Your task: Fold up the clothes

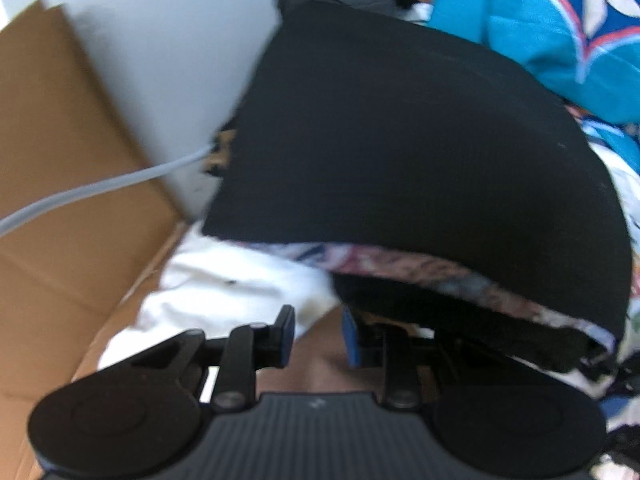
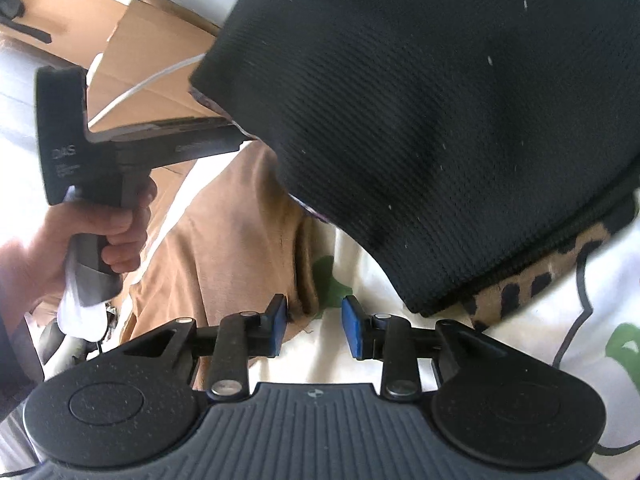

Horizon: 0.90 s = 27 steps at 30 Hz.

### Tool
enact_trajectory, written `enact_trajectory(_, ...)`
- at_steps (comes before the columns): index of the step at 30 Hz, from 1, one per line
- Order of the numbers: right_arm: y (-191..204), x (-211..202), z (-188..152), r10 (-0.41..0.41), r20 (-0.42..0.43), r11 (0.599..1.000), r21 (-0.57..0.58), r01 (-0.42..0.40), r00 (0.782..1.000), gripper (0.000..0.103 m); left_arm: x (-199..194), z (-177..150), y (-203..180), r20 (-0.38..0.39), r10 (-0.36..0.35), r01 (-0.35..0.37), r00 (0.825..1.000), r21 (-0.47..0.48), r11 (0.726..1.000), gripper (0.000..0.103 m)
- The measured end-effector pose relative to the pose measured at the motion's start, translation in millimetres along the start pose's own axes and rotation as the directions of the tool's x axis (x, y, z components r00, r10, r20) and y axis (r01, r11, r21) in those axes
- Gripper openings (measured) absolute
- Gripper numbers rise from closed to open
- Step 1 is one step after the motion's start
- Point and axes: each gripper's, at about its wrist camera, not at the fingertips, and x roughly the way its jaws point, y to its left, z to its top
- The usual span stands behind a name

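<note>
A folded black garment (image 1: 400,128) with a patterned inner edge fills the left wrist view and lies on a pile of clothes. My left gripper (image 1: 319,336) stands open just below its near edge, over tan cloth, with nothing between its blue pads. Its right finger (image 1: 351,336) reaches under the black hem. In the right wrist view the black garment (image 2: 440,120) lies over a leopard-print piece (image 2: 532,284), a white garment with green print (image 2: 520,360) and a tan garment (image 2: 224,240). My right gripper (image 2: 315,326) is open over the white and tan cloth, holding nothing.
A hand (image 2: 40,240) holds the left gripper's handle at the left of the right wrist view. Cardboard (image 1: 48,160) and a white cable (image 1: 100,188) lie to the left, against a white wall. Teal patterned bedding (image 1: 540,20) is at the back right.
</note>
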Motion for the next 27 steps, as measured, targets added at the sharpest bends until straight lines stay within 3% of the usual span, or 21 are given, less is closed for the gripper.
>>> enact_trajectory(4,-1,1,-5,0.006,-0.013,1.0,0.004,-0.006,1.0,0.032,1,3,1,-0.023,-0.062,0.063,0.998,0.039,0.997,0.028)
enact_trajectory(12,-4,7,-2,0.011,-0.019,1.0,-0.011,-0.011,1.0,0.032,23,8,3,-0.063,-0.081,0.086,0.995,0.095,0.992,0.03)
enact_trajectory(13,-4,7,-1,0.012,-0.018,1.0,-0.012,-0.012,1.0,0.032,22,8,2,-0.056,-0.093,0.098,0.994,0.102,0.99,0.025)
enact_trajectory(14,-3,7,-2,0.015,-0.017,1.0,-0.017,-0.015,1.0,0.027,21,7,2,-0.05,-0.105,0.11,0.993,0.109,0.988,0.01)
enact_trajectory(15,-3,6,-2,0.018,-0.016,1.0,-0.022,-0.019,1.0,0.013,21,7,2,-0.044,-0.117,0.121,0.992,0.116,0.986,0.005)
enact_trajectory(17,-1,6,0,0.013,-0.015,1.0,-0.024,-0.013,1.0,0.005,17,6,4,-0.021,-0.117,0.118,0.993,0.112,0.987,0.001)
enact_trajectory(23,7,-14,-1,-0.008,0.051,0.998,-0.06,0.011,0.999,0.004,4,6,26,0.074,-0.123,0.123,0.99,0.004,0.992,0.001)
enact_trajectory(27,11,-16,-1,-0.051,0.052,0.996,-0.077,0.055,0.997,0.006,10,4,26,0.074,-0.086,0.088,0.994,-0.026,0.996,0.001)
